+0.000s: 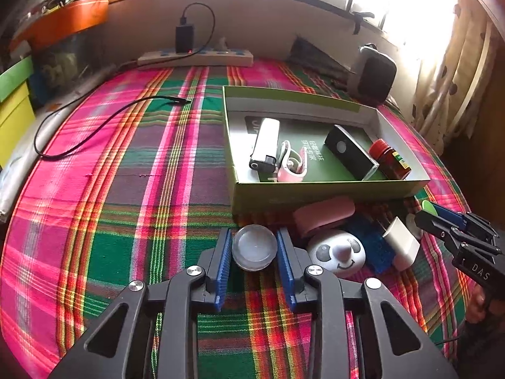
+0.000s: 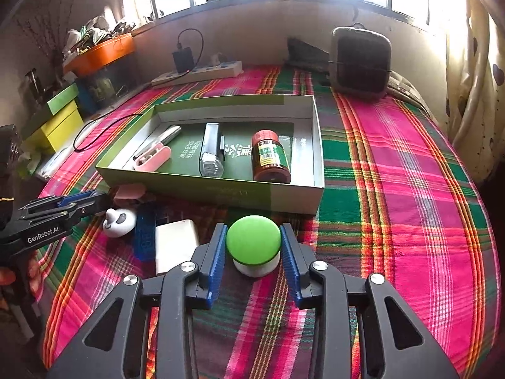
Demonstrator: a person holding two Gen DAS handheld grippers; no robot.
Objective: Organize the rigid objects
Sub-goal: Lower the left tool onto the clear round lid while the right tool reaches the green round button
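My left gripper [image 1: 254, 237] has its blue pads against both sides of a small clear round jar [image 1: 254, 249] standing on the plaid cloth. My right gripper [image 2: 253, 230] is shut on a white jar with a green lid [image 2: 253, 240], just in front of the open green box [image 2: 221, 192]. In the box [image 1: 315, 189] lie a white lighter-shaped item [image 1: 265, 142], a pink clip [image 1: 292, 164], a black block [image 1: 350, 151] and a red-capped bottle [image 1: 391, 161]. Loose in front of the box lie a pink case [image 1: 325, 211], a white panda figure [image 1: 336, 252], a blue item [image 1: 375, 246] and a white charger [image 1: 401, 243].
A power strip [image 1: 195, 57] with a plugged black adapter lies by the far wall. Its black cable [image 1: 94, 129] trails over the cloth at the left. A dark speaker [image 1: 372, 75] stands at the back right. Yellow and green boxes [image 1: 12, 107] sit on the left edge.
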